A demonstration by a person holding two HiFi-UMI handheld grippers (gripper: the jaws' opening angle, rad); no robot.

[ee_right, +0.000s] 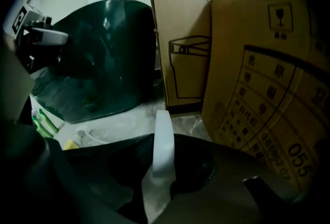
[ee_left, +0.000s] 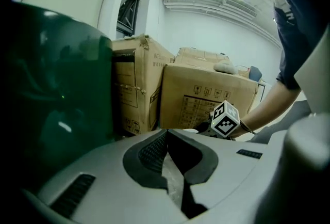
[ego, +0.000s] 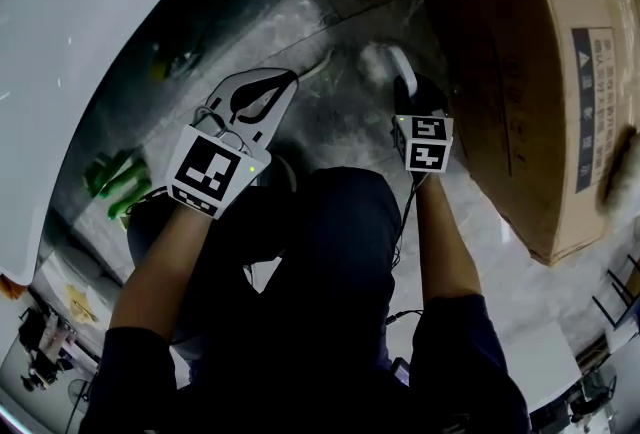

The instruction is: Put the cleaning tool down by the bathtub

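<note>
My right gripper (ee_right: 163,141) is shut on the flat white handle (ee_right: 164,130) of the cleaning tool, which sticks out forward between the pads. In the head view the tool (ego: 398,64) shows white and blurred just past the right gripper (ego: 410,90), low over the grey floor. The bathtub (ego: 60,32) has a white rim and a dark green outer wall (ee_right: 103,63) and lies to the left. My left gripper (ego: 285,82) hangs beside the tub wall with its jaws (ee_left: 166,135) shut tip to tip and nothing seen between them.
Big cardboard boxes (ego: 545,72) stand close on the right and ahead (ee_left: 206,96). Green objects (ego: 112,178) lie on the floor at the tub's foot, with a small yellow piece (ee_right: 71,144) near them. The person's legs fill the lower middle of the head view.
</note>
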